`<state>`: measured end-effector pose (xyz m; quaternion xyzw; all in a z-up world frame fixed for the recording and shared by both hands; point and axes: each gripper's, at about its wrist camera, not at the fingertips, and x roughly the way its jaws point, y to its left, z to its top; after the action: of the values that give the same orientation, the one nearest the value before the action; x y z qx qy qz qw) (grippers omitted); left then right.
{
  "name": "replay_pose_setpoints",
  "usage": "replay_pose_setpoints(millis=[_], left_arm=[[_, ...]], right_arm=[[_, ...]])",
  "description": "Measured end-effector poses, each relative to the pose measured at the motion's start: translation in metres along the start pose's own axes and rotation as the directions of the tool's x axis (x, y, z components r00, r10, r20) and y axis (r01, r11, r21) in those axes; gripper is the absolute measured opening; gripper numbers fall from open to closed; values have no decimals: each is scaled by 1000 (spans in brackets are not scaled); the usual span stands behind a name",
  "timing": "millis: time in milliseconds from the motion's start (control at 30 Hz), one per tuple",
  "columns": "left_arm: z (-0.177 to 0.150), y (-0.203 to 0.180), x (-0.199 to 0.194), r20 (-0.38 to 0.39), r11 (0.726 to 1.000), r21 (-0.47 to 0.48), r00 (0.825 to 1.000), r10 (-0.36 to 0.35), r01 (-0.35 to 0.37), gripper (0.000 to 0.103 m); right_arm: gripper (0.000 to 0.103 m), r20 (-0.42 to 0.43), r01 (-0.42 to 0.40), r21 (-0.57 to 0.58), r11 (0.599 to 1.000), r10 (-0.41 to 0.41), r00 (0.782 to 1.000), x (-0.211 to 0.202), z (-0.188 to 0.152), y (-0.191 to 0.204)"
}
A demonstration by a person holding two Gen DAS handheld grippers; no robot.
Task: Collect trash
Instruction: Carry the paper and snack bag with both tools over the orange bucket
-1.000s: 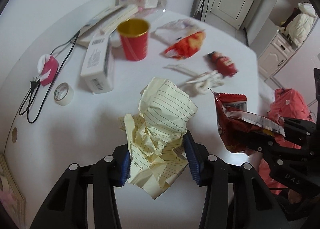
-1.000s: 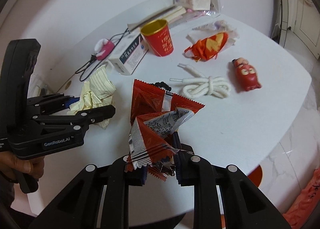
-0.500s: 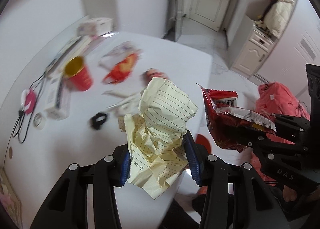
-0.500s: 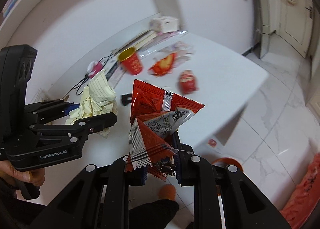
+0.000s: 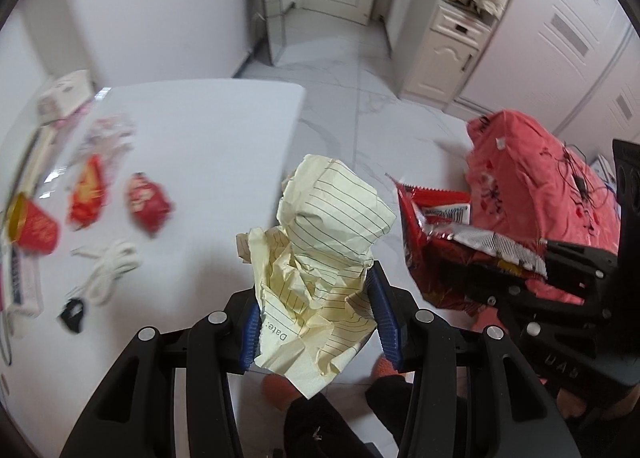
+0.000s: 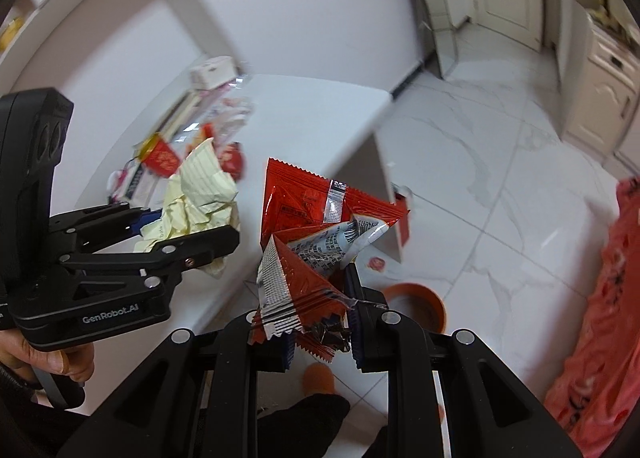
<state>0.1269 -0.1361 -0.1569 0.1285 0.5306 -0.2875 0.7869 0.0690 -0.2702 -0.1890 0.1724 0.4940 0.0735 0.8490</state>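
Past the table's (image 5: 248,130) front edge, the left gripper (image 5: 318,322) clamps crumpled lined paper (image 5: 320,258); the right gripper (image 6: 320,332) pinches a red snack wrapper (image 6: 316,226) at its crimped end. Both look light, crushable; the wrapper is probably slippery.

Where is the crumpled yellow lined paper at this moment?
The crumpled yellow lined paper is clamped in the left gripper, at the centre of the left wrist view, beyond the white table's edge, with the red snack wrapper to its right.
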Motion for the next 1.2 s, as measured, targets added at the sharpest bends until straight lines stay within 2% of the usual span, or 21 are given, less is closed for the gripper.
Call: replay_pose_setpoints(millis=[167,300,633,833,1000,1200], left_arm=[[6,-12,55,-78,999,-2,996,-53,53,49],[6,-25,96,-135,998,18,989,-63,66,49],[-13,-27,200,-276,995,-13,956,-101,101,49],[-32,-25,251,-309,989,-21,940,-144,145,50],[-43,-25,280,-347,991,-23,929,-130,130,51],[-50,-14,290,-363,990,-40,921,-143,138,56]], right_arm=[[22,-44,50,102,994,-46,998,34,-9,-41],[22,-85,82,149,986,-69,994,70,-16,-68],[22,-178,122,237,964,-80,981,156,-52,-137],[22,-216,121,263,957,-64,974,209,-70,-158],[22,-253,143,263,954,-75,965,247,-84,-173],[22,-272,148,290,945,-67,960,271,-95,-187]])
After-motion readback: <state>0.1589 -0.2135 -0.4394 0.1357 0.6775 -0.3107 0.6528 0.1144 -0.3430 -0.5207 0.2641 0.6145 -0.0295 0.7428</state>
